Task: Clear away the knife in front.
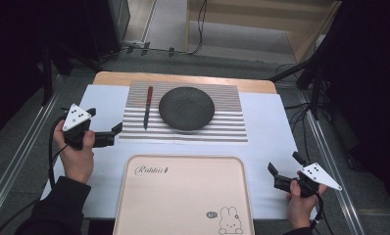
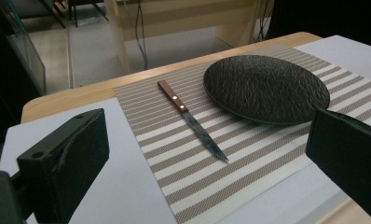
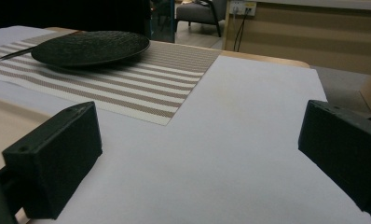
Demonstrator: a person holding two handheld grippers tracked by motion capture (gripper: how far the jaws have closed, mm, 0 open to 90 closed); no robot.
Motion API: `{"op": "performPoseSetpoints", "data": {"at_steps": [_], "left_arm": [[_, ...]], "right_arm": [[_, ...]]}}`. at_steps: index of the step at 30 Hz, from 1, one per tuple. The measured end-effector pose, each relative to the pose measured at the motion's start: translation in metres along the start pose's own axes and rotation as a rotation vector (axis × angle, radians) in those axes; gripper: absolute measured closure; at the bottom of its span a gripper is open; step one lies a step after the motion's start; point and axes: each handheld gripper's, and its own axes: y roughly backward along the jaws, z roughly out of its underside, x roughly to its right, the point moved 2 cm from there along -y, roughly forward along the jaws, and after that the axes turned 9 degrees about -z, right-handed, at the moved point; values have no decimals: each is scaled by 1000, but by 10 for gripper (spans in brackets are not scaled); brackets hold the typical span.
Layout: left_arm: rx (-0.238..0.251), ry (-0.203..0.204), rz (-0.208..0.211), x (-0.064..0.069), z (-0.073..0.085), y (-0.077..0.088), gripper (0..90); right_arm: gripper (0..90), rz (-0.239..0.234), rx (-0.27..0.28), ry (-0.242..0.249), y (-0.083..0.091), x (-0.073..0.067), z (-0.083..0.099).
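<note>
A dark round plate [image 1: 186, 107] [image 2: 266, 87] [image 3: 91, 46] rests on a striped placemat [image 1: 227, 125] [image 2: 193, 177] [image 3: 141, 88]. Left of the plate lies a knife [image 1: 147, 106] [image 2: 193, 121] with a reddish-brown handle, its blade pointing toward the near edge. My left gripper [image 1: 105, 125] [image 2: 207, 158] hovers open just left of the mat, its jaws wide apart and aimed at the knife. Open too, my right gripper [image 1: 283, 169] [image 3: 197, 163] hangs over the white cloth near the table's right front corner, nothing between its jaws.
A pink tray [image 1: 183, 196] with a rabbit drawing lies at the front centre, between my hands. A white cloth [image 1: 269, 147] [image 3: 249, 116] covers most of the wooden table [image 1: 183, 78]. Cables and stand legs run along the floor beyond the table.
</note>
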Motion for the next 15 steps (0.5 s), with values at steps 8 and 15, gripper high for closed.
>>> {"op": "performPoseSetpoints", "data": {"at_steps": [8,15], "left_arm": [[-20,-11,-2,0,-9,-22,0],[-34,-3,3,-2,-24,-39,0]], "right_arm": [[0,-7,4,-4,0,0,0],[0,-7,4,-3,0,1,0]]}}
